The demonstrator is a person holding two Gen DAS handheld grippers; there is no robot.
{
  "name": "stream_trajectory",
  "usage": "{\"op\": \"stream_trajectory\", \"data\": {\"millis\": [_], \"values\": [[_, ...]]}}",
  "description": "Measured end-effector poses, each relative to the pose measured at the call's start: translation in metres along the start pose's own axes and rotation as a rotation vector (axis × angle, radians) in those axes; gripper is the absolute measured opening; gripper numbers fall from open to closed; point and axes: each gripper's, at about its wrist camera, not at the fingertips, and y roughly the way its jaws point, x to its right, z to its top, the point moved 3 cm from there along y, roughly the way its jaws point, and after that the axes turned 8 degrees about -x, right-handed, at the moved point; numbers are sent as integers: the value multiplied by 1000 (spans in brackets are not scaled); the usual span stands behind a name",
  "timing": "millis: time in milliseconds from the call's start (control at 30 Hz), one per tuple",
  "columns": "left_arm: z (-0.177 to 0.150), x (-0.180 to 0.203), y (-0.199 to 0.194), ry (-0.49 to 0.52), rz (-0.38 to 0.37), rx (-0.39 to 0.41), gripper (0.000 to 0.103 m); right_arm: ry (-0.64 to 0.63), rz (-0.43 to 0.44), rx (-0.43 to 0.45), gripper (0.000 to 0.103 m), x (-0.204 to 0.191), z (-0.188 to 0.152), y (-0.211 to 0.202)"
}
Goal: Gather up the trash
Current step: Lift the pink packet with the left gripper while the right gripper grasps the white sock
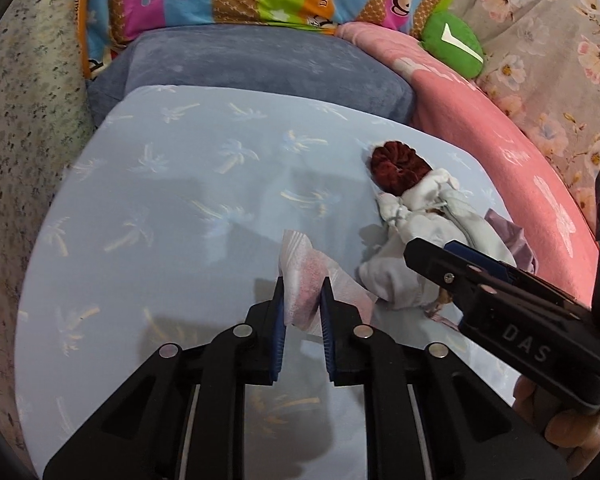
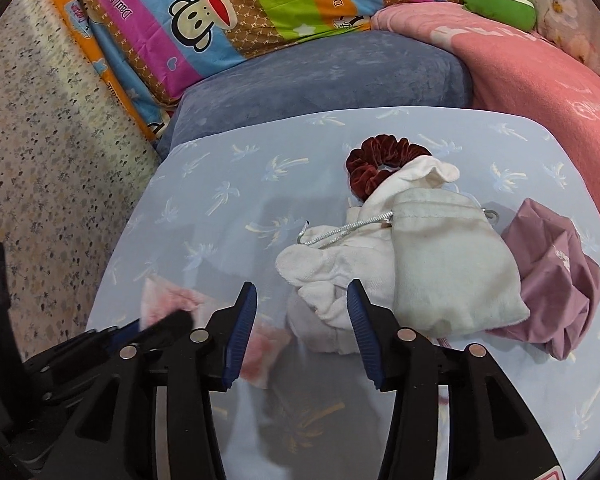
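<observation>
Blue palm-tree cloth [image 1: 148, 184] covers the table. On it lies a pink tissue [image 1: 300, 284], pinched by the left gripper [image 1: 303, 312], which tips down. Beside it, the right gripper [image 2: 302, 320] tips down too, spread wide over a white cloth bundle [image 2: 332, 276] without squeezing it.

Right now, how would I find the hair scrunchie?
Look at the pale blue table with the palm-tree pattern. At its far side lies a heap of white cloth bags. The scrunchie peeks out behind them: the only dark red, ruffled velvet ring there.
</observation>
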Motion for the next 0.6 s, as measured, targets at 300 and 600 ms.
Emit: {"op": "stream_trajectory", "data": {"millis": [300,600], "values": [[4,1,-1,1,4,13,16,2,-28,-16,54,8,-16,5],[-3,17,2,27,-8,-2,16,78,-33,-42,17,42,-35,7]]}}
